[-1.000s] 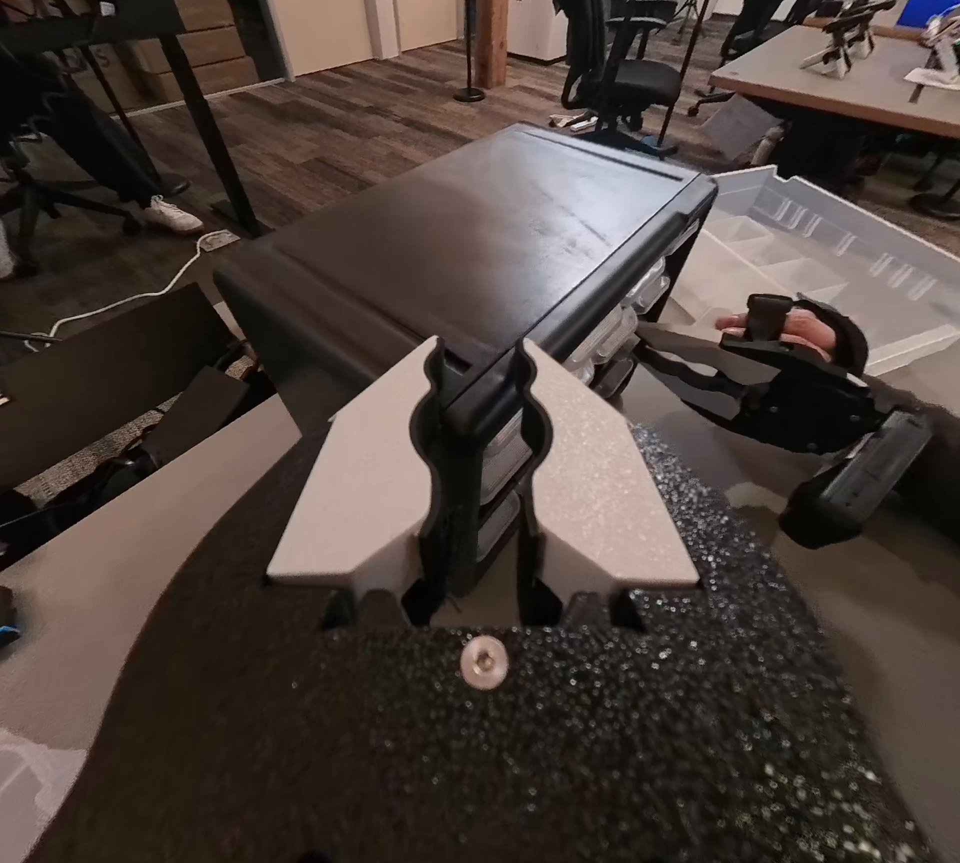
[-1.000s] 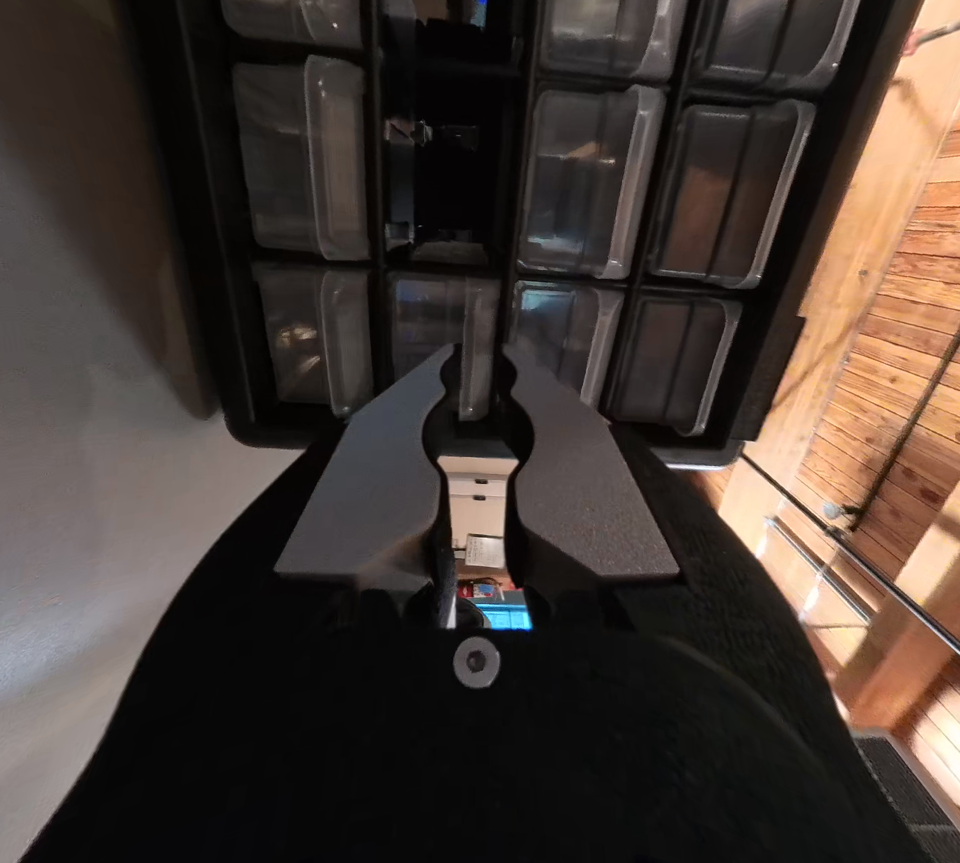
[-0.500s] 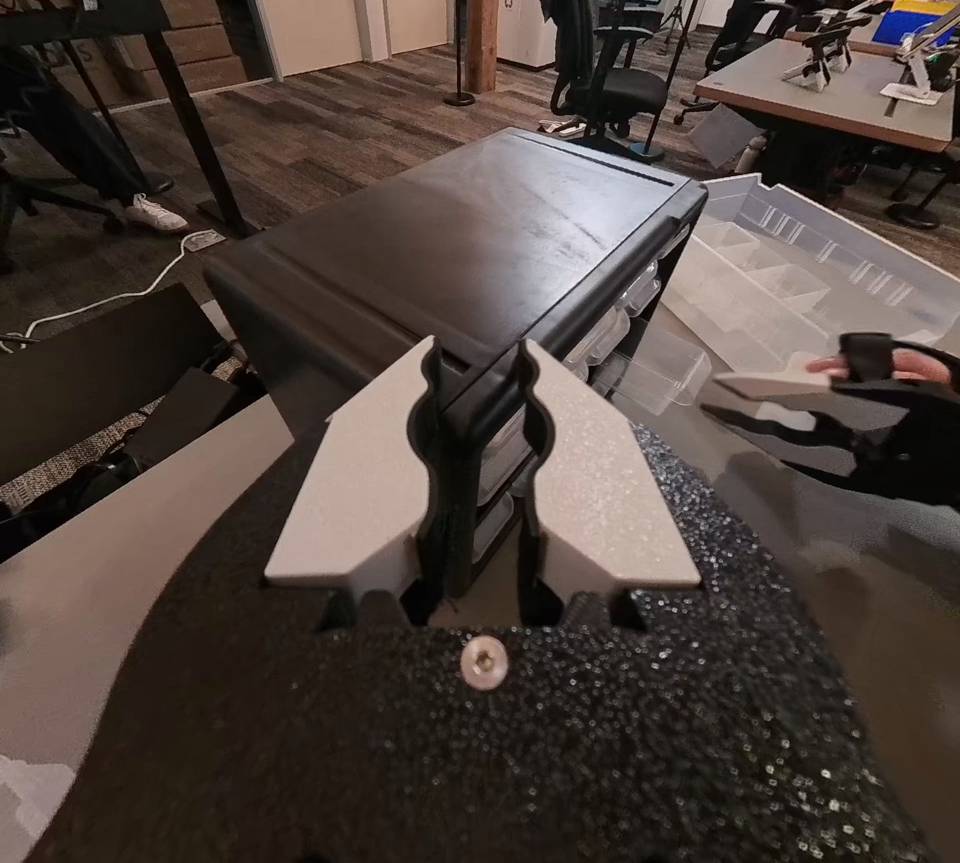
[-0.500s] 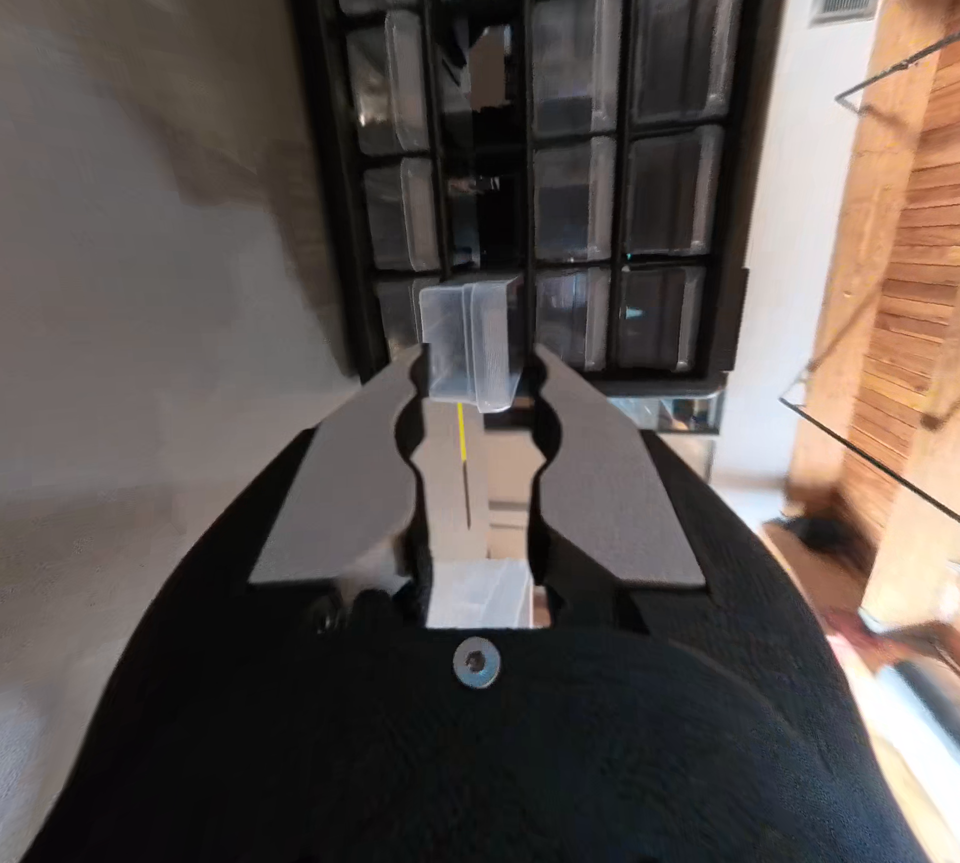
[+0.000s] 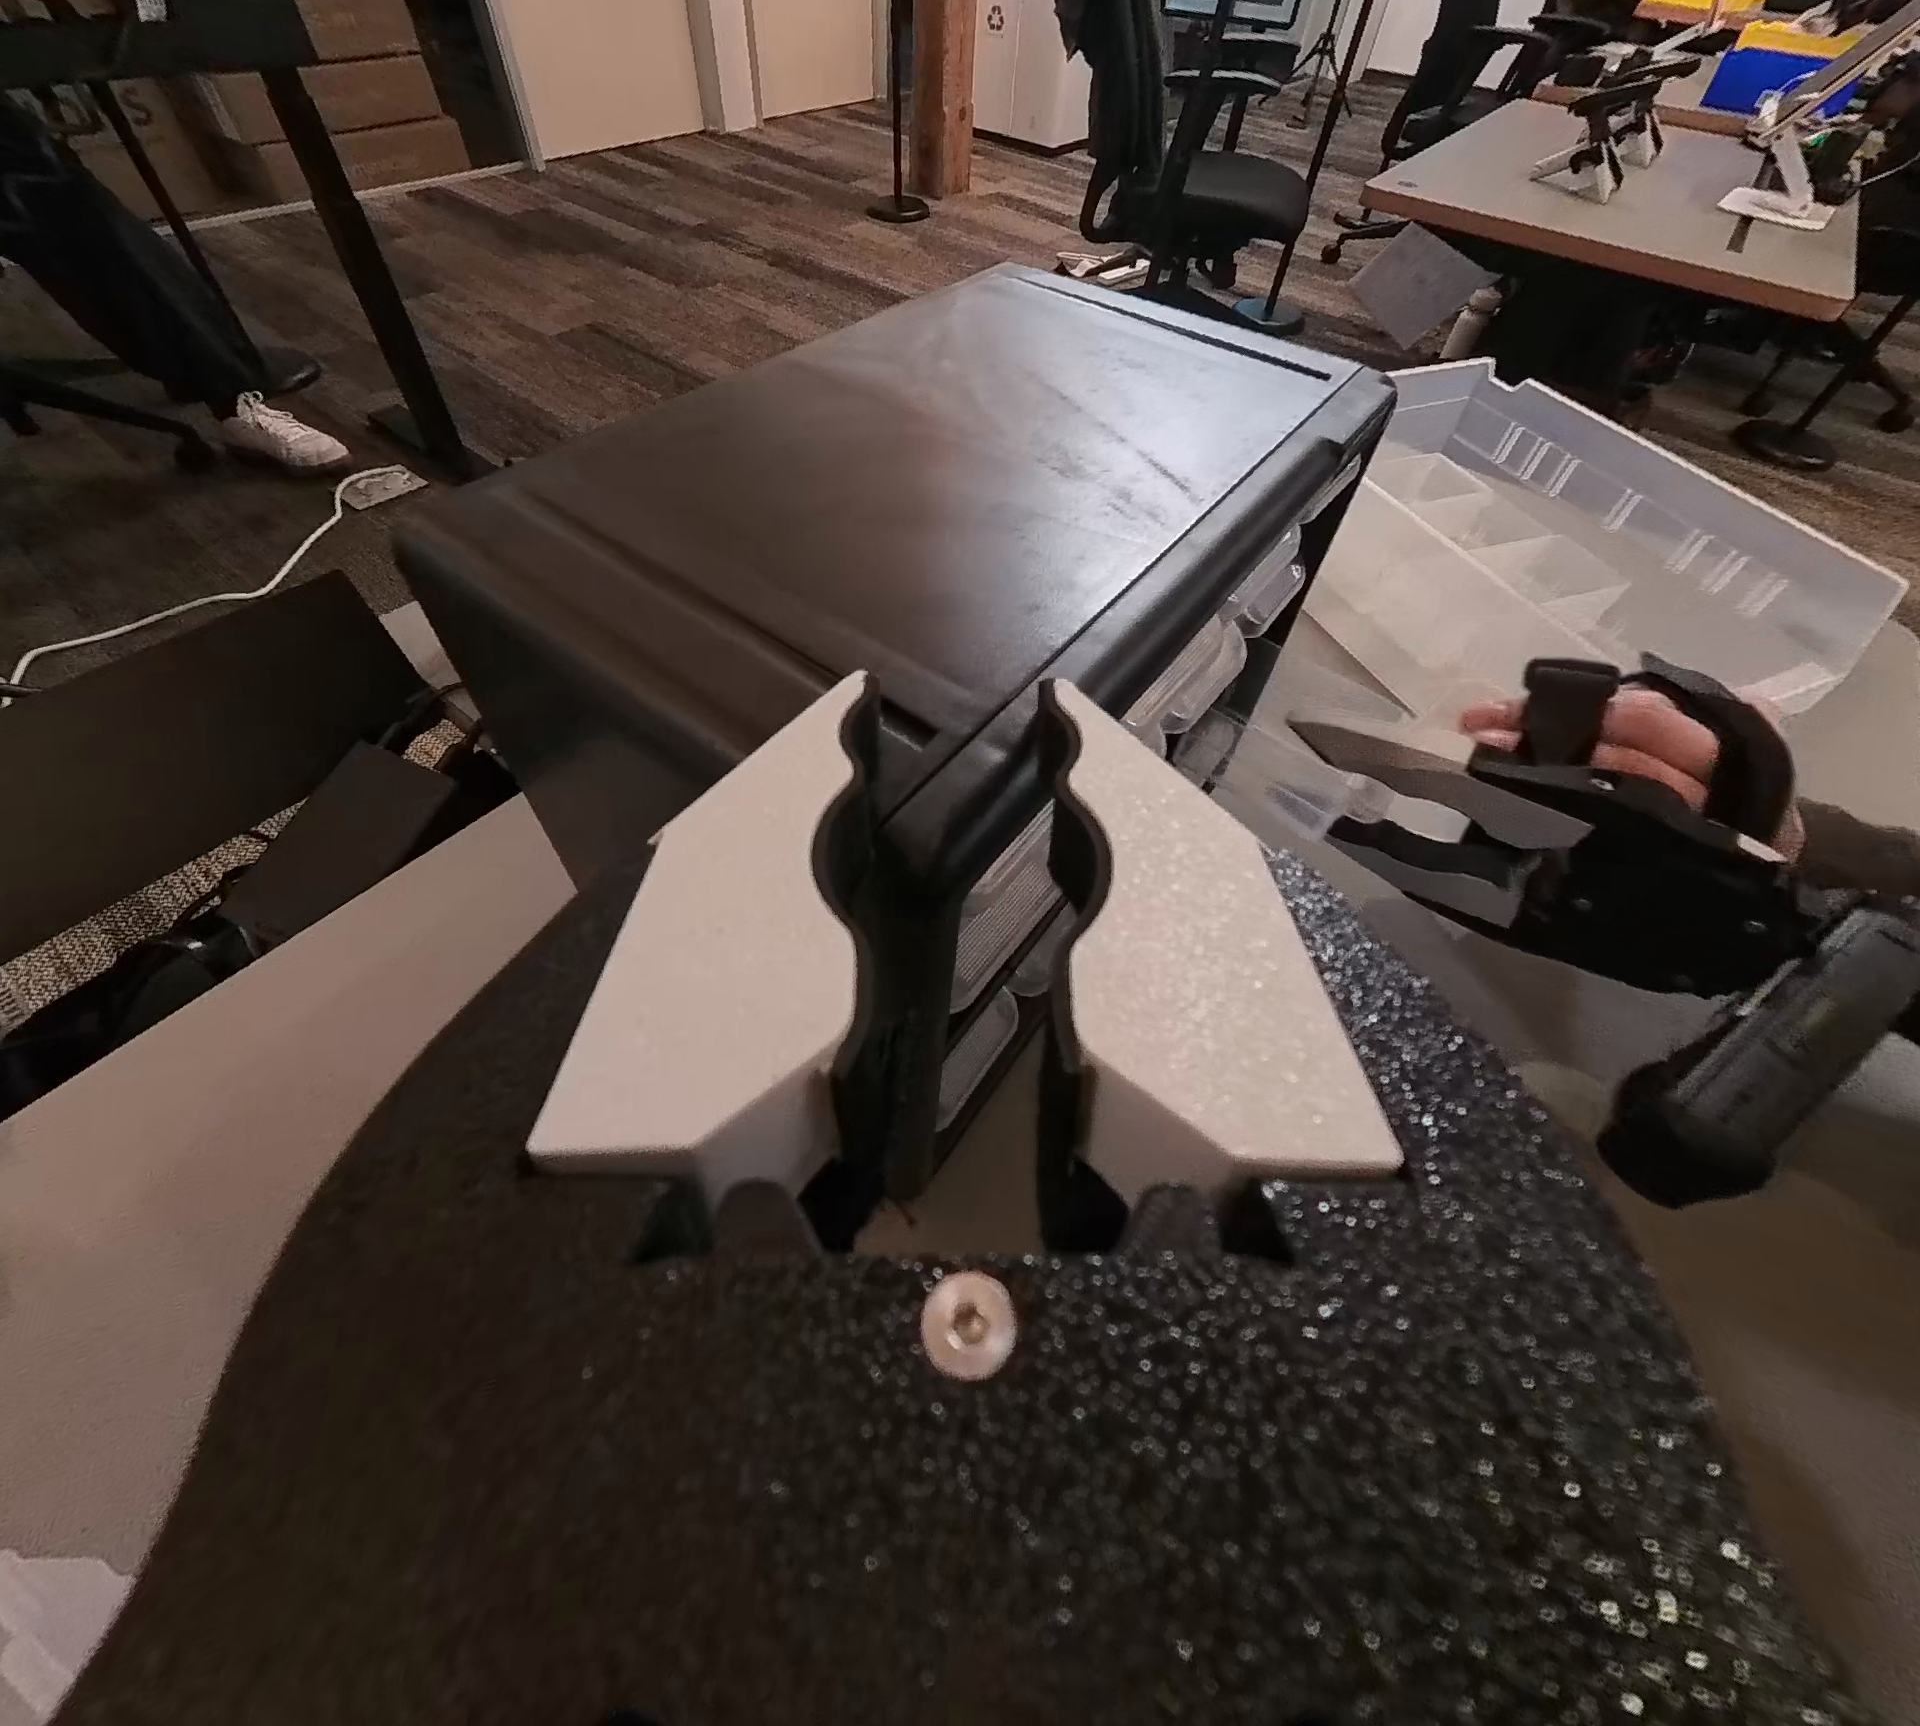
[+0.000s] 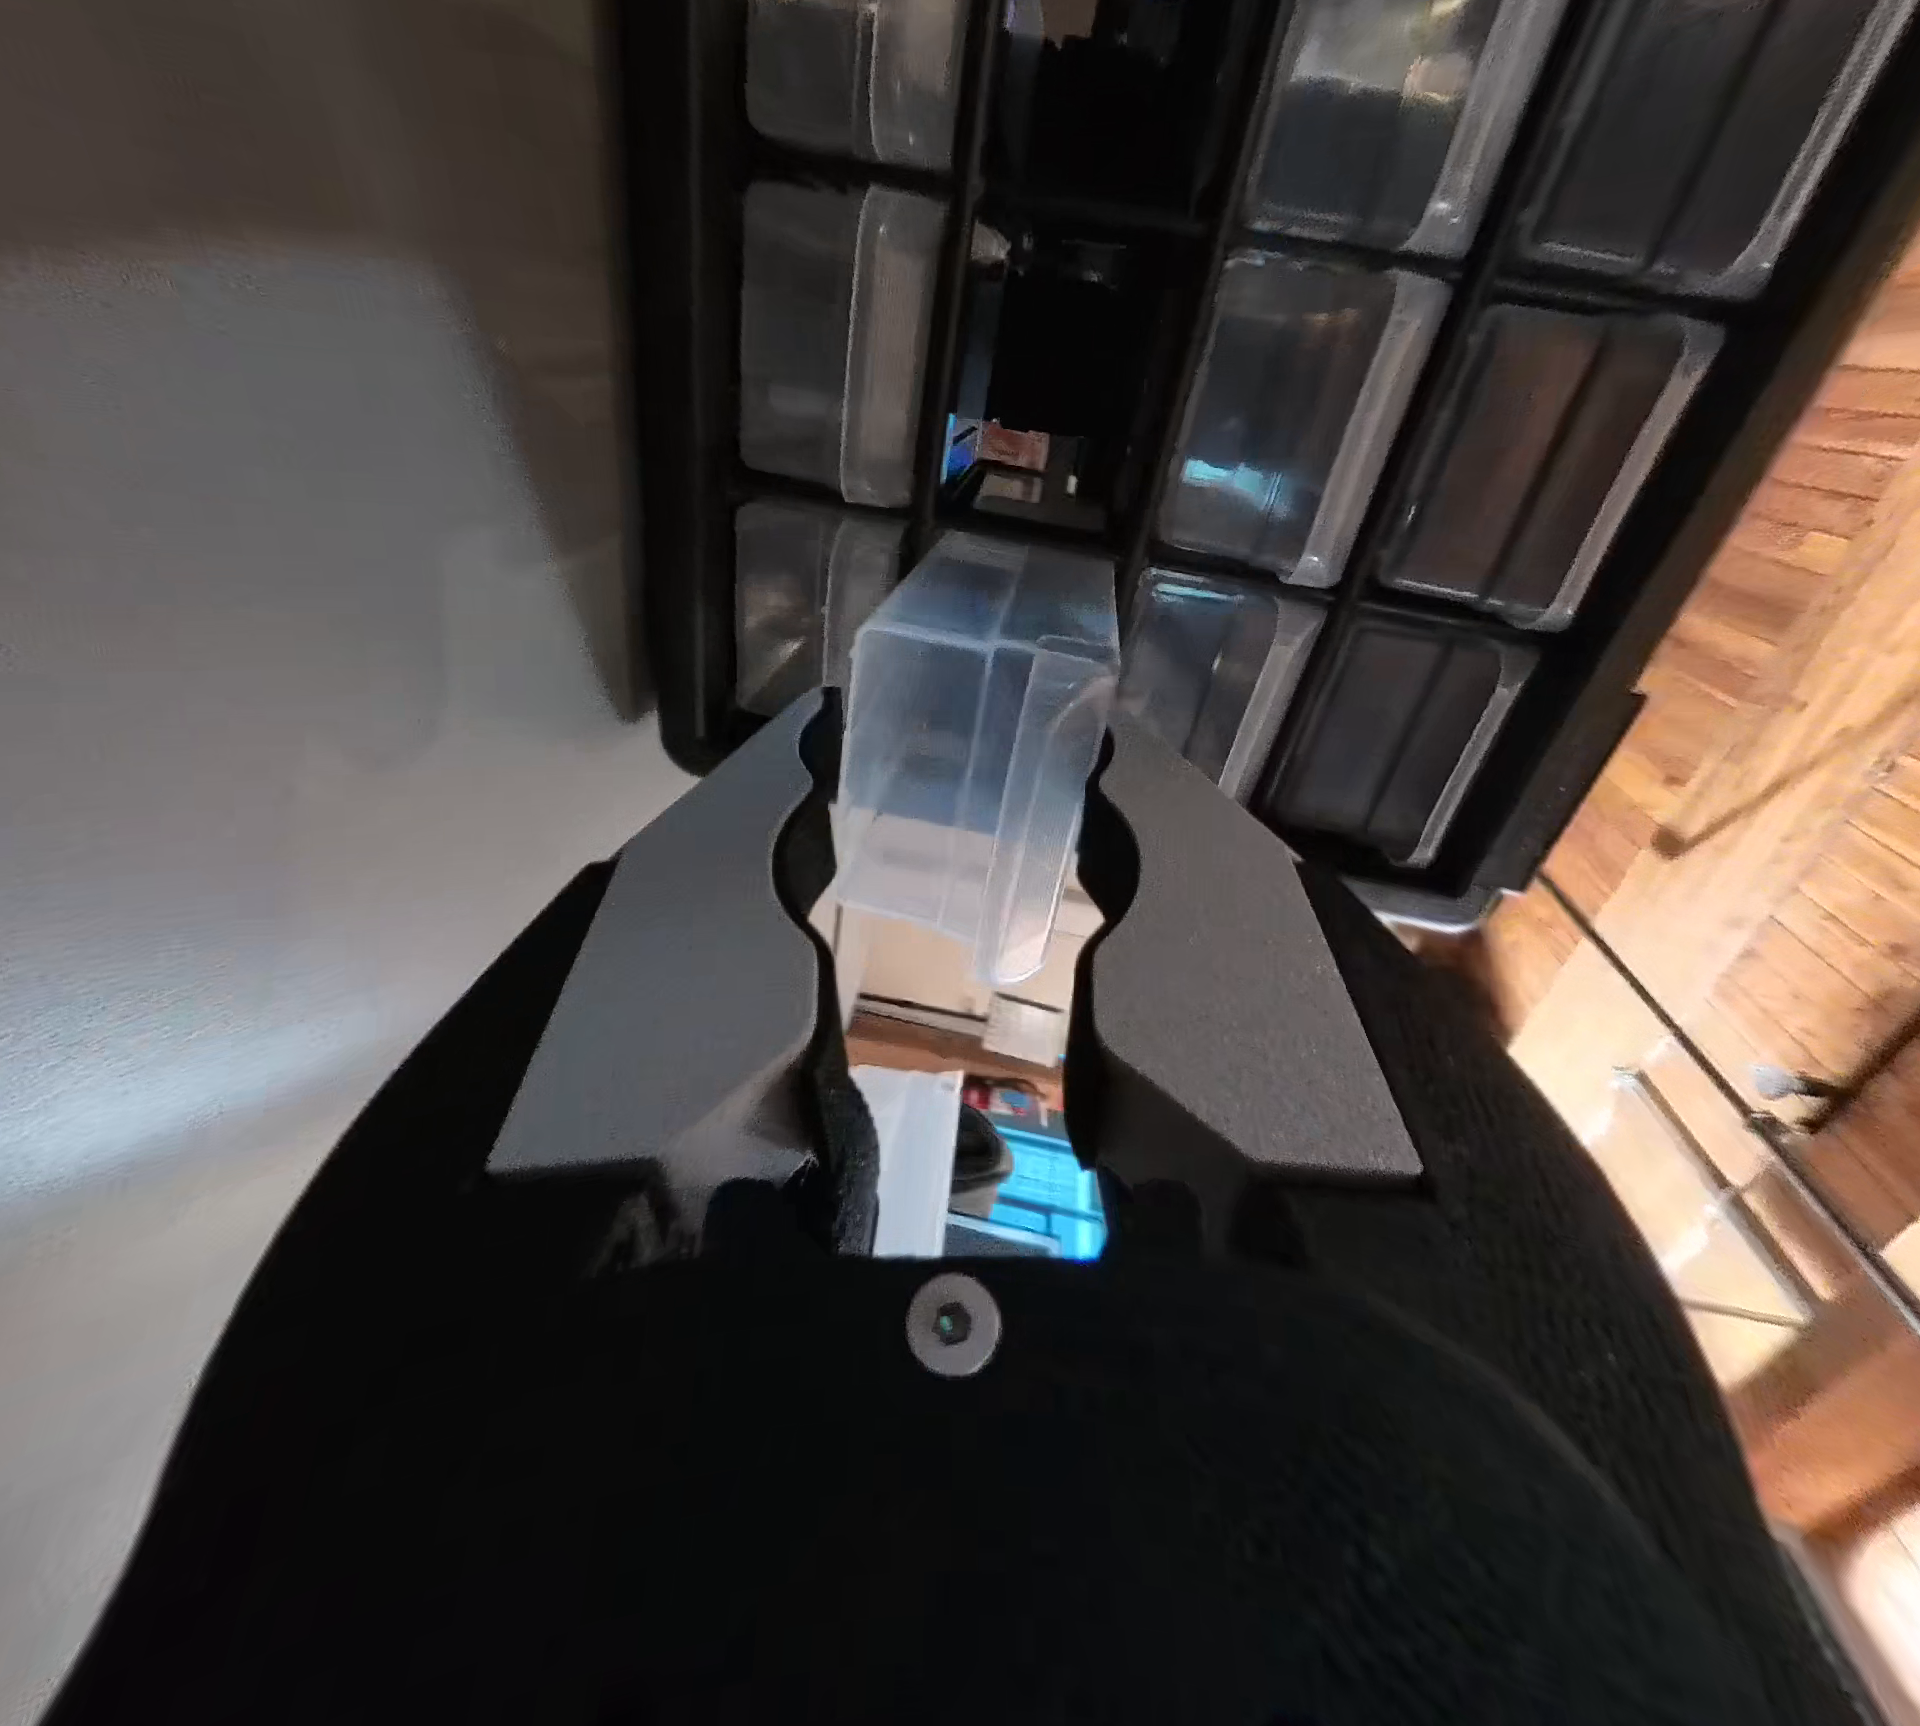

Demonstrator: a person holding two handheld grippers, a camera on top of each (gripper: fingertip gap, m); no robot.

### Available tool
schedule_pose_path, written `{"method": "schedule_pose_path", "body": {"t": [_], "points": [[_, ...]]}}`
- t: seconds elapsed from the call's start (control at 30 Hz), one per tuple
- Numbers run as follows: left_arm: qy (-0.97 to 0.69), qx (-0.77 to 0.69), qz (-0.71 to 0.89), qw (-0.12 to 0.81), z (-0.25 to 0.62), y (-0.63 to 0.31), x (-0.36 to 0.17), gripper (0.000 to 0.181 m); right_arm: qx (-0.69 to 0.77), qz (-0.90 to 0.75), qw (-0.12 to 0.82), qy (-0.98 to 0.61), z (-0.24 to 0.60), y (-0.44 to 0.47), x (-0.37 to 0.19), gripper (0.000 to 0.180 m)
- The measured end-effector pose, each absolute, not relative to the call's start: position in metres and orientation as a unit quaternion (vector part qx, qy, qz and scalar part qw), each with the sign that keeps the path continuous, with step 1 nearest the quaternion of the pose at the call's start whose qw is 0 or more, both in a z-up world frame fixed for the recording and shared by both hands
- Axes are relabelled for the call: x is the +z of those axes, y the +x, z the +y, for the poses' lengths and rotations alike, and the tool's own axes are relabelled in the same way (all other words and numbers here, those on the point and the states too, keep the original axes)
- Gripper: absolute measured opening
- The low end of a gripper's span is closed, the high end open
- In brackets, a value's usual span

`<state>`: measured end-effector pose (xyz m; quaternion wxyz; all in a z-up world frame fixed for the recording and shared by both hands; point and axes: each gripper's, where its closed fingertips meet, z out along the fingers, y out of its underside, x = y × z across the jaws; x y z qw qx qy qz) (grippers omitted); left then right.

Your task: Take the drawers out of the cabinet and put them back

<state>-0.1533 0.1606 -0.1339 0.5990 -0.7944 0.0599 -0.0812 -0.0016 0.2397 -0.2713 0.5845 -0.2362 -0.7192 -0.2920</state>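
Observation:
A black cabinet (image 5: pixel 935 481) with several clear drawers stands on the grey table. My left gripper (image 5: pixel 956 710) is shut on the cabinet's top front edge near its corner. In the right wrist view, my right gripper (image 6: pixel 966 710) is shut on a clear drawer (image 6: pixel 935 689), whose far end sits at the mouth of its slot in the cabinet (image 6: pixel 675 326). Two slots (image 6: pixel 1060 377) beside it in the same line are empty and dark. The right gripper (image 5: pixel 1320 783) and the drawer (image 5: pixel 1262 767) also show in the left wrist view, at the cabinet's front.
A clear plastic tray (image 5: pixel 1766 533) with dividers lies on the table to the right of the cabinet. A gloved hand (image 5: pixel 1662 751) holds the right gripper. Black bags (image 5: pixel 260 741) sit off the table's left edge. Chairs and desks stand farther back.
My right gripper pulled the clear drawer out of its slot and away from the cabinet, then moved back so the drawer's far end is at the slot. The left gripper stayed clamped on the cabinet.

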Motion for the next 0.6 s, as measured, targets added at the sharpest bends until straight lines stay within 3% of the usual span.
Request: {"method": "schedule_pose_path", "body": {"t": [0.3,0.47,0.6], "points": [[-0.789,-0.097,0.060,0.603,0.160,-0.153,-0.133,0.027,-0.226,-0.761,0.551,-0.256,0.186,0.031,-0.268,0.043],[-0.788,-0.103,0.059,0.604,0.160,-0.153,-0.133,0.027,-0.105,-0.790,0.499,-0.341,0.167,0.042,-0.265,0.043],[-0.789,-0.101,0.061,0.603,0.160,-0.153,-0.133,0.027,-0.005,-0.767,0.477,-0.430,0.162,0.054,-0.230,0.042]]}}
